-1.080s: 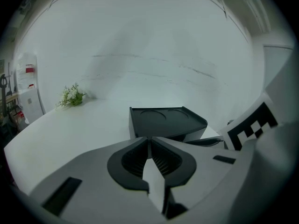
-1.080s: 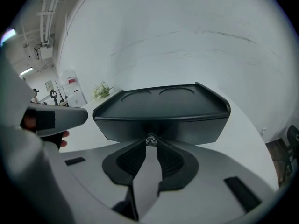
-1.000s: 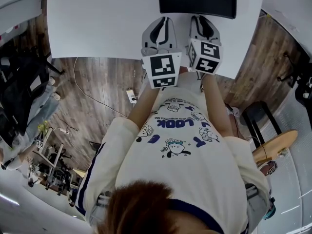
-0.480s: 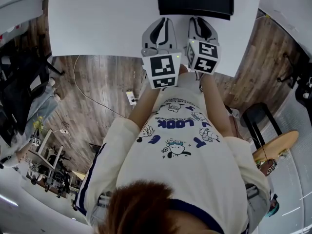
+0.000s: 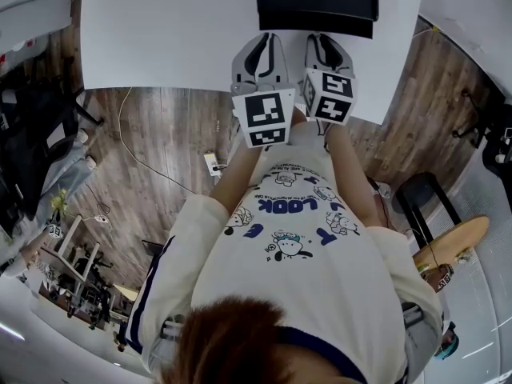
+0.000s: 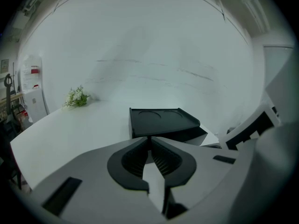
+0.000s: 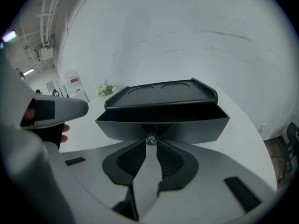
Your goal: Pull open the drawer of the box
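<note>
Crosswise, the drawer point(image 7: 187, 125) faces the right hand-held gripper point(image 7: 150, 143) clamped on its knob point(image 7: 151, 139); left hand-held gripper point(image 6: 149, 140) closed.

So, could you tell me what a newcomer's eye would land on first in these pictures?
The matte black box on the white table stands out, its drawer pulled partly out. The right gripper has its jaws shut on the drawer's small metal knob. The left gripper is alongside, jaws together and empty.
</note>
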`<state>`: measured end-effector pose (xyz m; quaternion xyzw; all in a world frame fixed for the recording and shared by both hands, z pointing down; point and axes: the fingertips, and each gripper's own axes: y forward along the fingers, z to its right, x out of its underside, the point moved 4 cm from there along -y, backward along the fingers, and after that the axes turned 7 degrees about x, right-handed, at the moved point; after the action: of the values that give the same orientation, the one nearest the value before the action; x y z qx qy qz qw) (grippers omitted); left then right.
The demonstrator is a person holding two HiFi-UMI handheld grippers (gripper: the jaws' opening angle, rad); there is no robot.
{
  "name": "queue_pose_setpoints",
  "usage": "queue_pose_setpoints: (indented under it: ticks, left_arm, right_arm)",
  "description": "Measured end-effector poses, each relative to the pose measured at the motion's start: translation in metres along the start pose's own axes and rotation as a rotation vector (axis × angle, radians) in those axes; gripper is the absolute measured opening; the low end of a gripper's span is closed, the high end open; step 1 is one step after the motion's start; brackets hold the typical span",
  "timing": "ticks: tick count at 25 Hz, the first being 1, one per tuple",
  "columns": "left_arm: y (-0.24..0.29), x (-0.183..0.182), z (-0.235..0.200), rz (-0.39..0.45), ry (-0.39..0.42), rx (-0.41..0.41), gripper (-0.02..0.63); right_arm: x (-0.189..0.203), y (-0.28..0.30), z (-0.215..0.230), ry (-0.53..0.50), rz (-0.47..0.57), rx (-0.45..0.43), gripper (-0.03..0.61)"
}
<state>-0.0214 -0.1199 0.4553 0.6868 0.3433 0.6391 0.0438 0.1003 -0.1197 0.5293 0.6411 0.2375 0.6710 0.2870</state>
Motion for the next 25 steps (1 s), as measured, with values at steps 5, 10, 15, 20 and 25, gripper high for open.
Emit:
queue_pose_setpoints:
  ticks: [5, 10, 15, 20, 25]
  left_arm:
    - [-0.006, 0.001, 0.003, 0.01, -0.001, -0.006, 0.032]
    - [-0.012, 0.006, 0.007, 0.009, -0.001, -0.019, 0.032]
    - [-0.017, 0.013, 0.013, 0.007, -0.004, -0.023, 0.032]
    - [-0.021, 0.013, 0.016, 0.014, -0.004, -0.024, 0.032]
    - [-0.022, 0.014, 0.02, 0.017, -0.006, -0.026, 0.032]
  right_arm:
    - [0.007, -0.006, -0.001, -0.006, -0.01, -0.006, 0.087]
    - [0.015, -0.014, -0.001, -0.002, -0.013, -0.018, 0.087]
    - [0.023, -0.02, 0.0, -0.002, -0.026, -0.025, 0.087]
    - [0.028, -0.026, -0.001, -0.004, -0.033, -0.035, 0.087]
    - [0.032, -0.029, -0.001, -0.008, -0.026, -0.045, 0.087]
